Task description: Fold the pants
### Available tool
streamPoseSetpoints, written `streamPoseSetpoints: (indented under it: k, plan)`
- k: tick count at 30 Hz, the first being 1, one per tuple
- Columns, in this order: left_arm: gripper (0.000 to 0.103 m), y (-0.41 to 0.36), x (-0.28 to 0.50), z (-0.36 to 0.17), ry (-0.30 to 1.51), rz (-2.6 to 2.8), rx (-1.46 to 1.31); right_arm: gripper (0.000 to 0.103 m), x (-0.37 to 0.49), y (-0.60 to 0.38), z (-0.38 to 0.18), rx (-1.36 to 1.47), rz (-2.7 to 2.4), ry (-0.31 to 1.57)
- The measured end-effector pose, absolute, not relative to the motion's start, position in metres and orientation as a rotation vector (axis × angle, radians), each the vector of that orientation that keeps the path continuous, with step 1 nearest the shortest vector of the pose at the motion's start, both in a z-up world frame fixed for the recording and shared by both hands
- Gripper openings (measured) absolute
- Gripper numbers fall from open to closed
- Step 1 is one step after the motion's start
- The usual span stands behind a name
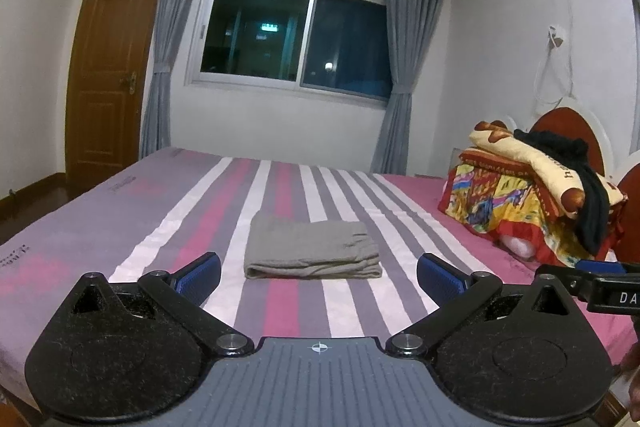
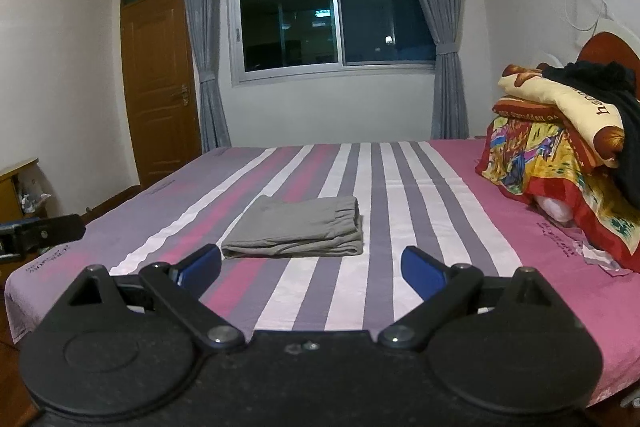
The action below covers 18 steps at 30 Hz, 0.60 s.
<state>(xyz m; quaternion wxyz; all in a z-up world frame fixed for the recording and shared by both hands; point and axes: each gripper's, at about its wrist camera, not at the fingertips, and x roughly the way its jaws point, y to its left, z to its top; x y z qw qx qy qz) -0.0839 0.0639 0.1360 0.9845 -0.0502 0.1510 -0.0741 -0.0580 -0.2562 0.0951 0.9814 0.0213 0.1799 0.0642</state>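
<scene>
Lying folded into a flat rectangle, the grey pants [image 1: 312, 250] rest mid-bed on the striped bedsheet [image 1: 172, 223]. Left tool [image 1: 319, 273] and right tool [image 2: 311, 265] hover short of them, both spread wide, gripping nothing.

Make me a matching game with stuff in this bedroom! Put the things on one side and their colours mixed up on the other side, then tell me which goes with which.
Things:
1. folded pants
2. door
3. curtains
4. gripper pads

Colours:
A. bright blue
B. grey-blue
C. beige-grey
D. brown wood

Pairs: 1-C, 2-D, 3-B, 4-A
</scene>
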Motion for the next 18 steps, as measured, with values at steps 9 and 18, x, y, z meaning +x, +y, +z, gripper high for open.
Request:
streamPoseSetpoints:
  k: [9,18]
  plan:
    - [0.103,0.063,-0.0894,0.134,0.287,-0.161,-0.102,0.096,-0.0619,-0.2505,0.0962,0.039,0.134,0.354]
    - [0.103,0.0656,-0.0895,0.1325,0.292,-0.162,-0.099,0.096,-0.0646,-0.2475,0.096,0.038,0.135,0.354]
